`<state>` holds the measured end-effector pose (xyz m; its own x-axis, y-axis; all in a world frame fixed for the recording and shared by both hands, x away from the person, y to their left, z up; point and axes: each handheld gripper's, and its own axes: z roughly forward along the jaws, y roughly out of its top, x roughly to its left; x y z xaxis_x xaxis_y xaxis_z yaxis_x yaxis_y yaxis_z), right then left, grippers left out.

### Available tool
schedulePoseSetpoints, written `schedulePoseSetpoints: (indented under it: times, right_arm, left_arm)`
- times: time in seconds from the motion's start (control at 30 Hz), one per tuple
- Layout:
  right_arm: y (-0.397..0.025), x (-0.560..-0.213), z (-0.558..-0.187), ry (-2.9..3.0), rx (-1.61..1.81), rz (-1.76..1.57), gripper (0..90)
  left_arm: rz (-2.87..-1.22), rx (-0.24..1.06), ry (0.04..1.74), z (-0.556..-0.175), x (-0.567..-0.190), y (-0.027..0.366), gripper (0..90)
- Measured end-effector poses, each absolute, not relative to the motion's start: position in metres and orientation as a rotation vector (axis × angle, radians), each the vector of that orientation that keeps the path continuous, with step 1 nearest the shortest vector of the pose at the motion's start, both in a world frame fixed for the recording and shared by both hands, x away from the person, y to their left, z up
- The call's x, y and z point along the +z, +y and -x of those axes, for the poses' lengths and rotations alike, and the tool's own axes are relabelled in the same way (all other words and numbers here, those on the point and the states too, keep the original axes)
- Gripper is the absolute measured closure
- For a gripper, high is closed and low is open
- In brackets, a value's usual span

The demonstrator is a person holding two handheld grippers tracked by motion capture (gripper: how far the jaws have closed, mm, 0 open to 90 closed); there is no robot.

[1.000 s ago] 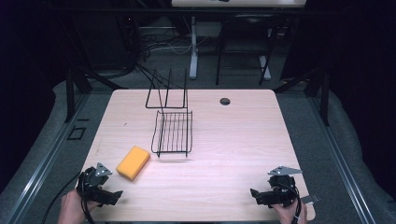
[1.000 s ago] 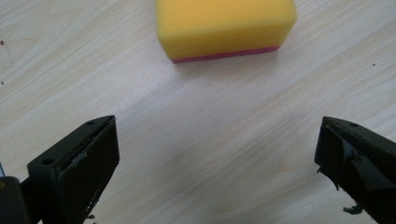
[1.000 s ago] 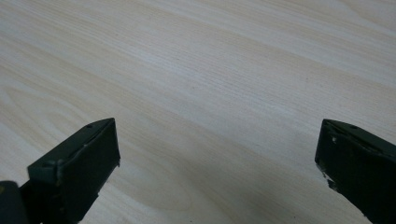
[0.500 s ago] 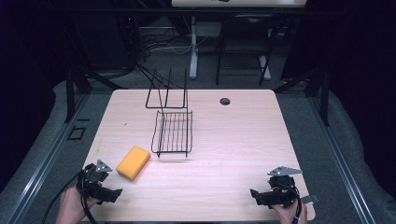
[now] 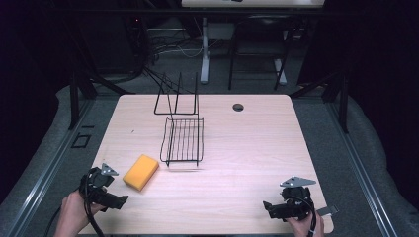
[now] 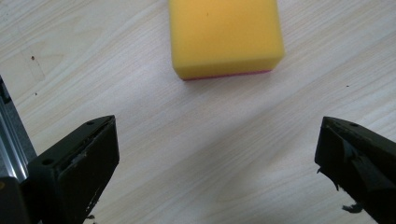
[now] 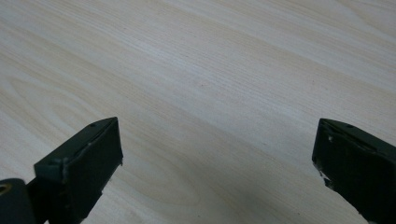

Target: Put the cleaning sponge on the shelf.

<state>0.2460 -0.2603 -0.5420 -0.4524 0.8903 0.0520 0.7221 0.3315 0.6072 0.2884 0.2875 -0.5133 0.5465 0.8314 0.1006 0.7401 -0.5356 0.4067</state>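
A yellow sponge [image 5: 141, 171] with a thin pink underside lies flat on the wooden table [image 5: 247, 143], left of middle. In the left gripper view the sponge [image 6: 225, 35] sits just ahead of the jaws. My left gripper [image 5: 117, 200] hovers at the table's front left corner, open and empty, a short way from the sponge. The left gripper [image 6: 217, 154] has its jaws spread wide over bare wood. My right gripper [image 5: 269, 207] rests near the front right edge, open with nothing between its jaws. The right gripper [image 7: 217, 154] faces plain tabletop.
A black wire rack [image 5: 184, 139] lies flat on the table just beyond the sponge, with an upright wire frame [image 5: 177, 96] behind it. A dark round hole [image 5: 238, 107] marks the far side. Metal rail [image 6: 9, 135] runs along the table's left edge.
My left gripper has slid a little toward the near left corner of the table. The right gripper, the sponge and the rack have stayed put.
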Motion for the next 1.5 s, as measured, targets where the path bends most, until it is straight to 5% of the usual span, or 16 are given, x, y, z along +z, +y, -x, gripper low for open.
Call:
schedulePoseSetpoints:
  times: [1.5]
  right_arm:
    - [-0.261,-0.541,-0.245,2.332,0.743,-1.410,2.8]
  left_arm:
    - [-2.508,0.252,1.390,-0.358,-0.531,0.250,0.1]
